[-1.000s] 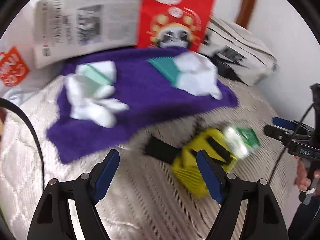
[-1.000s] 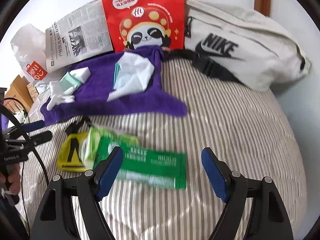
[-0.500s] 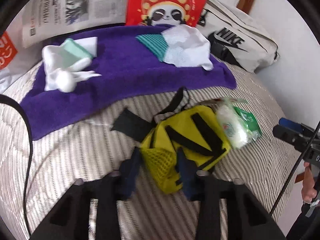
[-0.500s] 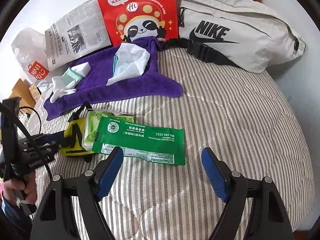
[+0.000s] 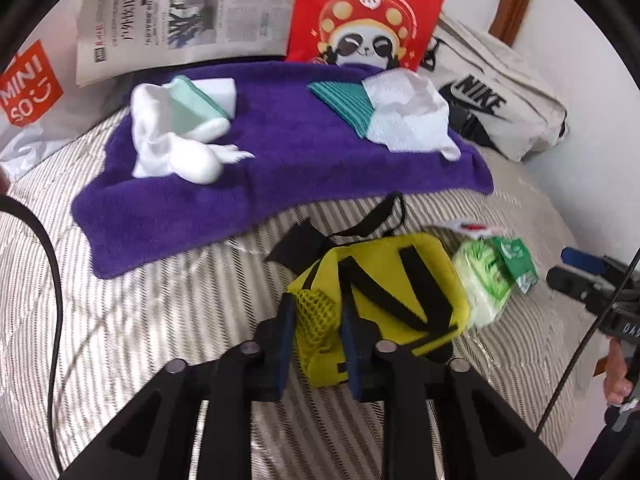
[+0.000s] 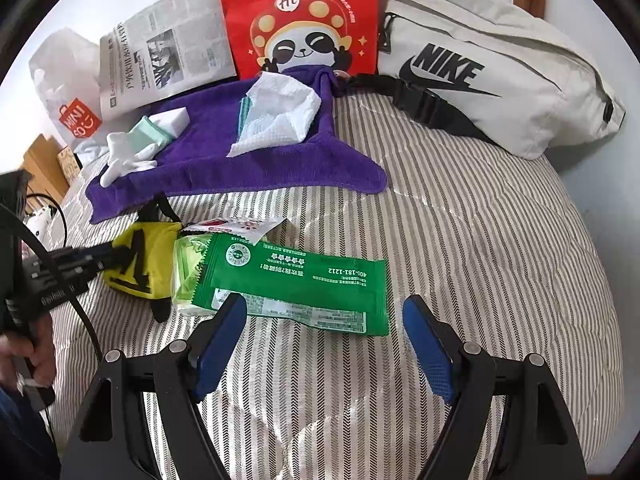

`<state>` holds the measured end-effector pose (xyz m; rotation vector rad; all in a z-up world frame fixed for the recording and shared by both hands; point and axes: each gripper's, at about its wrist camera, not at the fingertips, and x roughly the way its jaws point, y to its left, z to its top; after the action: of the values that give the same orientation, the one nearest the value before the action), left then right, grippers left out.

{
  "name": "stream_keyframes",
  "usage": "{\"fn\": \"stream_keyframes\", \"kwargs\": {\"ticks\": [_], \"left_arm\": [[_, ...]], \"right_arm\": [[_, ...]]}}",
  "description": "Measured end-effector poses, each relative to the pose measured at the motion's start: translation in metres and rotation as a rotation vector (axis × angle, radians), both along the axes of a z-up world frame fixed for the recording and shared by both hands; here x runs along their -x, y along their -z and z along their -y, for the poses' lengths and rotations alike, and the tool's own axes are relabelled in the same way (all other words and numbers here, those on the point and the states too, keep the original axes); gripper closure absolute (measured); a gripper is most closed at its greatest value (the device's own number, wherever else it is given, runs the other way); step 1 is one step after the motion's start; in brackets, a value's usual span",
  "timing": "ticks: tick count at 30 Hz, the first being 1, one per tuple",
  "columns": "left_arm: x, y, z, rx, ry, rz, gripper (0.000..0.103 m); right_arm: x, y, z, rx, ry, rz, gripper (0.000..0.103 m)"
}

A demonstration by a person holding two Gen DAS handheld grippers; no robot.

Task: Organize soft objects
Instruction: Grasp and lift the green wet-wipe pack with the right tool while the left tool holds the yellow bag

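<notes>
Everything lies on a bed (image 6: 460, 240) covered with a quilted grey-and-white striped spread, which fills both views. Along its far edge, against a white wall, stand a newspaper (image 6: 168, 52), a red panda bag (image 6: 298, 20) and a cream Nike pouch (image 6: 492, 68); a white Miniso bag (image 6: 68, 92) sits at the far left, and a strip of brown wood (image 5: 514, 0) shows beside the wall.

A purple towel (image 5: 256, 184) is spread in front of these. On it rest a white glove (image 5: 176, 152) with a mint sponge (image 5: 192, 104), and, well apart to the right, a white cloth (image 5: 404, 112) over teal fabric.

Nearer, a yellow pouch (image 5: 384, 280) with black straps lies on the stripes, touching a pale green tissue pack (image 6: 188, 276). A green wrapper (image 6: 296, 280) lies flat just beside these.

The left tool (image 5: 316, 328) is clamped on the yellow pouch's mesh corner. The right tool (image 6: 324, 344) stands wide apart, just short of the wrapper's near edge.
</notes>
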<state>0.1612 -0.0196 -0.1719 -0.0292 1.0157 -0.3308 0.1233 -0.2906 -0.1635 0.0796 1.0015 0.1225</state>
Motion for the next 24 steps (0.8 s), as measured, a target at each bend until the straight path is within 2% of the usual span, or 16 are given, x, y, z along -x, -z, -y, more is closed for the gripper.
{"fn": "stream_keyframes", "kwargs": {"ticks": [7,13,17,18,19,20,22,23,24], "left_arm": [[0.002,-0.006,-0.026,-0.071,-0.033,0.007,0.084],[0.002,0.002,-0.031,-0.064,-0.046,-0.006,0.083],[0.002,0.005,-0.03,-0.067,-0.053,-0.007,0.08],[0.002,0.005,-0.03,-0.064,-0.053,-0.007,0.079],[0.002,0.006,-0.031,-0.059,-0.055,-0.008,0.079],[0.002,0.006,-0.032,-0.052,-0.056,-0.009,0.079],[0.003,0.007,-0.034,-0.037,-0.059,-0.013,0.079],[0.003,0.007,-0.035,-0.03,-0.061,-0.014,0.079],[0.003,0.007,-0.035,-0.027,-0.061,-0.016,0.078]], "right_arm": [[0.002,0.007,-0.01,0.018,-0.076,0.004,0.023],[0.0,0.027,-0.029,0.137,-0.147,0.004,0.023],[-0.009,0.034,-0.033,0.162,-0.156,0.023,0.024],[-0.012,0.036,-0.035,0.177,-0.16,0.031,0.027],[-0.015,0.037,-0.037,0.19,-0.164,0.044,0.041],[-0.017,0.038,-0.038,0.199,-0.166,0.054,0.064],[-0.02,0.037,-0.041,0.204,-0.187,0.086,0.071],[-0.021,0.037,-0.041,0.201,-0.194,0.094,0.078],[-0.021,0.035,-0.042,0.198,-0.203,0.101,0.08]]}}
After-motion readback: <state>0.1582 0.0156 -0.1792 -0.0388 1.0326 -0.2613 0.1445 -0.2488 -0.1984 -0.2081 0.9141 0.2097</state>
